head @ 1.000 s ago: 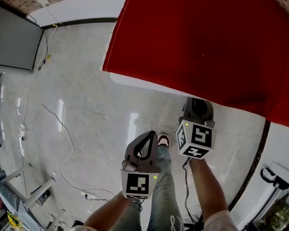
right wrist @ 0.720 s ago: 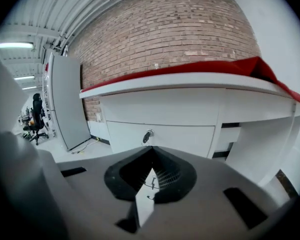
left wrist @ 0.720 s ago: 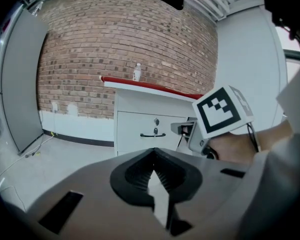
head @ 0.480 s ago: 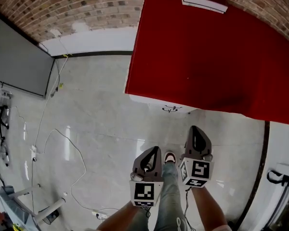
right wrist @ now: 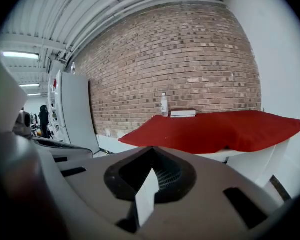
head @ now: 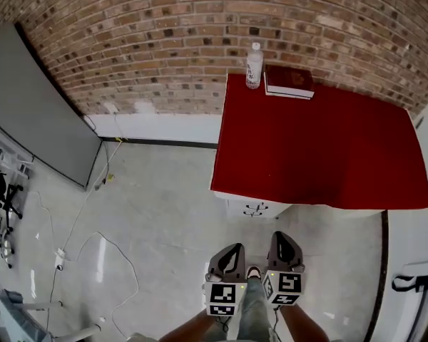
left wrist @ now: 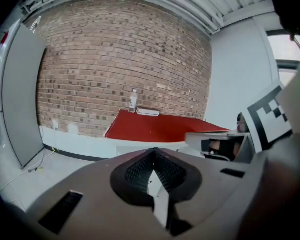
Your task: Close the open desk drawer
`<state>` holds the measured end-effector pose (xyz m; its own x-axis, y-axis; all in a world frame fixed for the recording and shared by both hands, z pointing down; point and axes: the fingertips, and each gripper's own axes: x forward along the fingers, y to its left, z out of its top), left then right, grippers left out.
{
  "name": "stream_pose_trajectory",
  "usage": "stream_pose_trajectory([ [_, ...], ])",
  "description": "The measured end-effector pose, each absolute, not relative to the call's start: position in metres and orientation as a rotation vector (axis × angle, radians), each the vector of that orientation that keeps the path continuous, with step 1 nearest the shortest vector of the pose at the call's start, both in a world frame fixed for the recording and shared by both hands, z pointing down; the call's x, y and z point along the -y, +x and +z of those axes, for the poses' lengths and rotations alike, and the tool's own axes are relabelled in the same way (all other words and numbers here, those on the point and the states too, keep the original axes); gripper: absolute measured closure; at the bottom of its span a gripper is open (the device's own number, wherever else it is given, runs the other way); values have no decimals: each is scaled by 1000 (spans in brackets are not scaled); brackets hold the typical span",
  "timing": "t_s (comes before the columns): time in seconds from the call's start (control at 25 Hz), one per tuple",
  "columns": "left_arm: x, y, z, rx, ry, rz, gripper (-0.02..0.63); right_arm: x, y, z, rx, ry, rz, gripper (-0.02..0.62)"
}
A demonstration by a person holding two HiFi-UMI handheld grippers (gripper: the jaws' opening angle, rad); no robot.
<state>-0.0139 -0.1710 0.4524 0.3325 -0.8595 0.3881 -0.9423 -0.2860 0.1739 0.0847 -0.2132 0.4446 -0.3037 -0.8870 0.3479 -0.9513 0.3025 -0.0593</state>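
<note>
A desk under a red cloth [head: 321, 148] stands against the brick wall. A white drawer front [head: 255, 207] with a dark handle sticks out below the cloth's near left corner. My left gripper [head: 235, 247] and right gripper [head: 282, 236] hang side by side low in the head view, over the floor and well short of the drawer. Both are shut with nothing between their jaws. In the left gripper view the left gripper's [left wrist: 152, 152] tips meet, and the red cloth [left wrist: 160, 126] lies far ahead. The right gripper [right wrist: 151, 149] is the same, facing the red cloth [right wrist: 225, 129].
A clear bottle [head: 254, 65] and a dark red book [head: 289, 82] sit at the desk's back edge by the wall. A grey panel [head: 43, 127] leans at the left. Cables [head: 93, 241] trail over the pale floor. A person's legs and shoe [head: 253, 272] are below the grippers.
The head view has swung up and back: the desk now looks smaller and farther, and the brick wall, bottle and book are in full view. Both grippers sit lower in the frame, still shut.
</note>
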Motion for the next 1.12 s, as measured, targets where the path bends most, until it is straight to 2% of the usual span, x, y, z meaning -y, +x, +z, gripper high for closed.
stream_pose_trajectory([
  [0.48, 144, -17, 348, 1628, 2263, 211, 597, 189, 69, 357, 2374, 1726, 399, 597],
  [1.12, 174, 10, 270, 1610, 2390, 66, 597, 188, 77, 280, 2479, 1706, 209, 597],
])
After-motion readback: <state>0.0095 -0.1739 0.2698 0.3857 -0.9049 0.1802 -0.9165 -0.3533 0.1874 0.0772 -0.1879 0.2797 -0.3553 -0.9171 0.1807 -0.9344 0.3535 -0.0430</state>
